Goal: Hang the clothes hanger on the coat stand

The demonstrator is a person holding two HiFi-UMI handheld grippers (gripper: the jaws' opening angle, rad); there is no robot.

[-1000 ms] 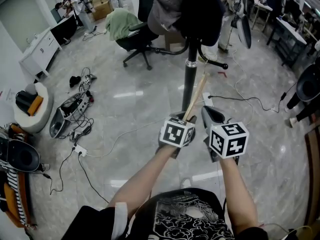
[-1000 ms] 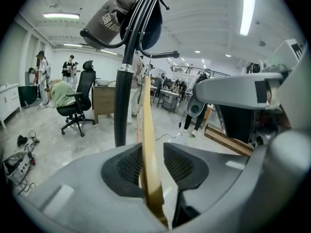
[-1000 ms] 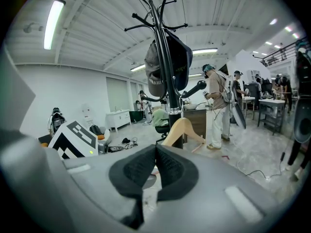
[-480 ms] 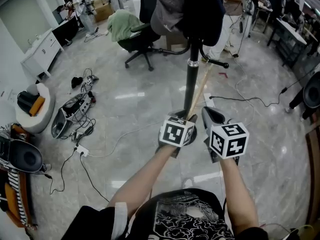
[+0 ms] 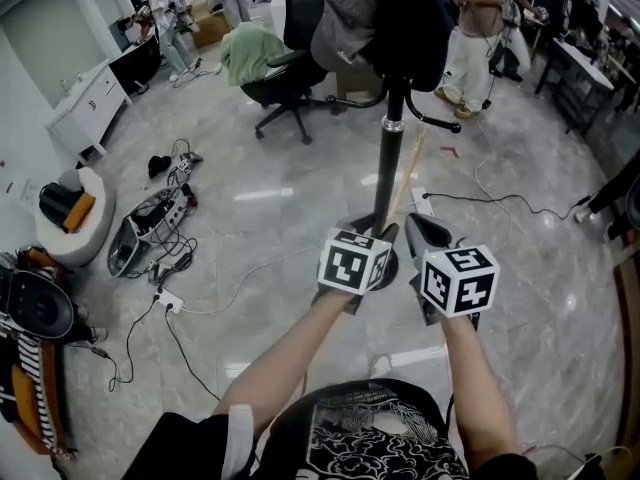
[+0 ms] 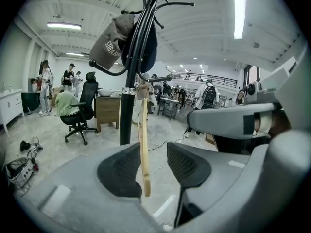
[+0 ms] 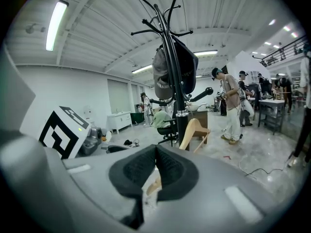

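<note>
The black coat stand [image 5: 388, 168] rises straight ahead, a grey cap and a dark garment on its top hooks. A wooden clothes hanger [image 5: 408, 180] dangles beside the pole under a side arm; I cannot make out its hook. In the left gripper view the hanger [image 6: 143, 144] stands edge-on between the wide jaws of my left gripper [image 6: 154, 152], close to the left pad, and the right pad is clear of it. My right gripper [image 7: 156, 152] is shut with its pads together, and the hanger [image 7: 194, 130] hangs beyond it by the pole [image 7: 179, 115].
An office chair [image 5: 275, 78] with a green garment stands back left. Cables and power strips [image 5: 150, 223] litter the floor at left, near a white cabinet [image 5: 85, 103]. A person in light trousers [image 5: 468, 38] stands behind the stand, with desks further right.
The hanger now hangs a little steeper and nearer the pole. Both grippers keep their places. A person in light trousers has walked in behind the stand.
</note>
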